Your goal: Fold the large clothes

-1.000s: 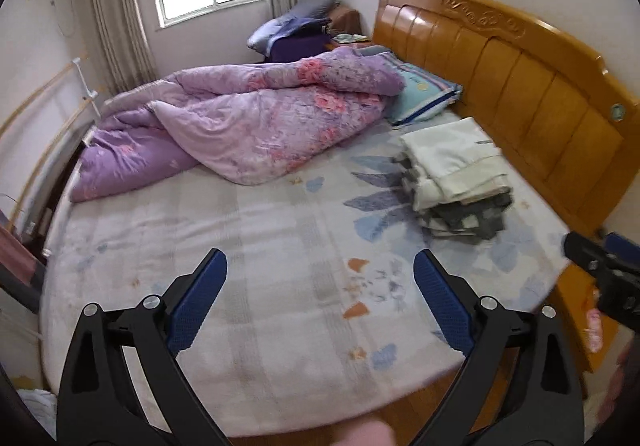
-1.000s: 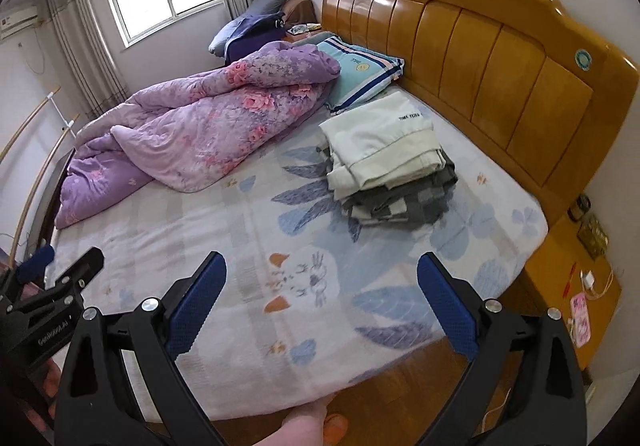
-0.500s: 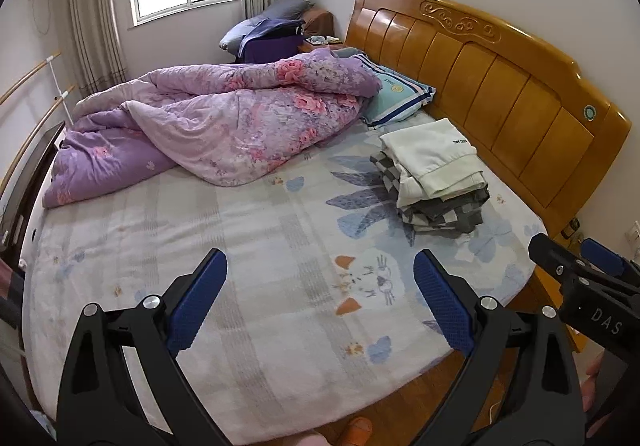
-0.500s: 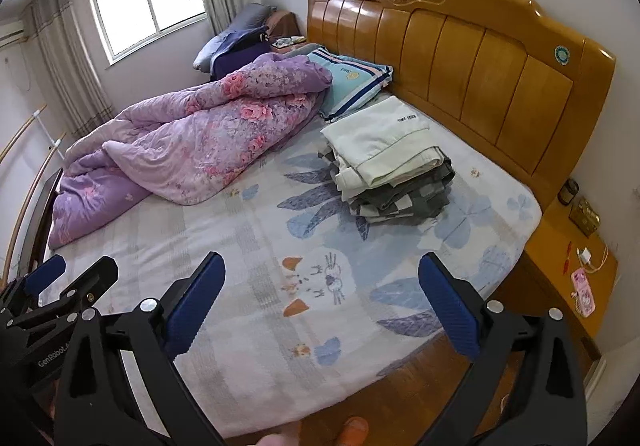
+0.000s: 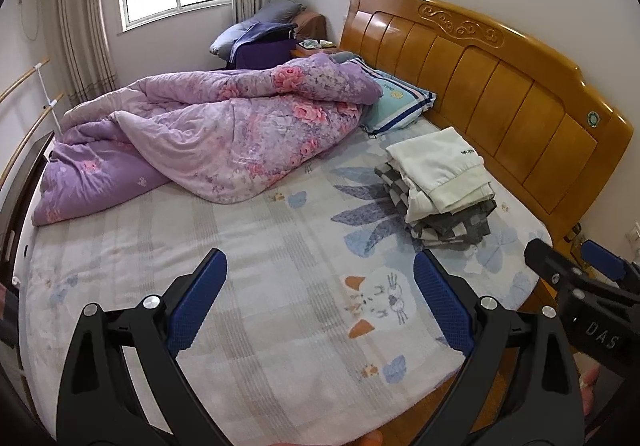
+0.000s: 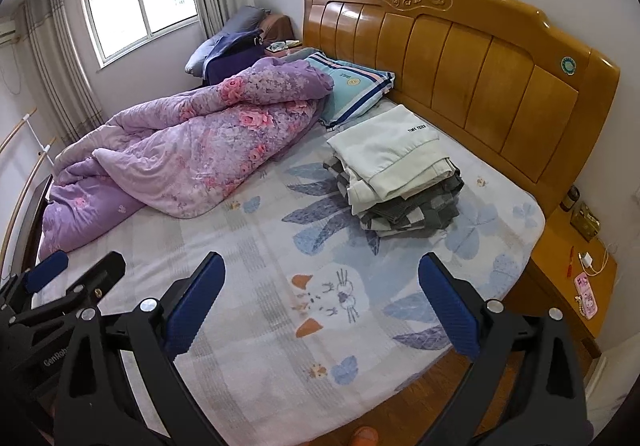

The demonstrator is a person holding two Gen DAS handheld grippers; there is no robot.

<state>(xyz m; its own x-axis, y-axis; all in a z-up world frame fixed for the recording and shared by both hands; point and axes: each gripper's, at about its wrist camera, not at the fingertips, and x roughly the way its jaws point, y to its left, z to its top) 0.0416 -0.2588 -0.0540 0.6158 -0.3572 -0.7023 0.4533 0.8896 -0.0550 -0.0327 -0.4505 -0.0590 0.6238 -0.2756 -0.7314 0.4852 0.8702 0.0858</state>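
A stack of folded clothes point(image 5: 438, 186) point(image 6: 396, 170), a cream garment on top of grey checked ones, lies on the bed point(image 5: 280, 246) point(image 6: 260, 246) near the wooden headboard. My left gripper point(image 5: 320, 286) hangs open above the near side of the mattress, nothing between its blue pads. My right gripper point(image 6: 322, 286) is likewise open over the cat print on the sheet, empty. Each gripper shows at the edge of the other's view: the right gripper point(image 5: 576, 266) and the left gripper point(image 6: 76, 272).
A crumpled purple floral quilt point(image 5: 208, 142) point(image 6: 180, 150) covers the far left of the bed, with a striped pillow point(image 5: 396, 106) point(image 6: 352, 86) by the headboard point(image 5: 500, 86). A nightstand point(image 6: 576, 286) with small items stands at the right. Wooden floor runs below the bed's near edge.
Both grippers have risen and drawn back from the bed, so more of the room and headboard shows. Both stay open and empty. The clothes stack has not moved.
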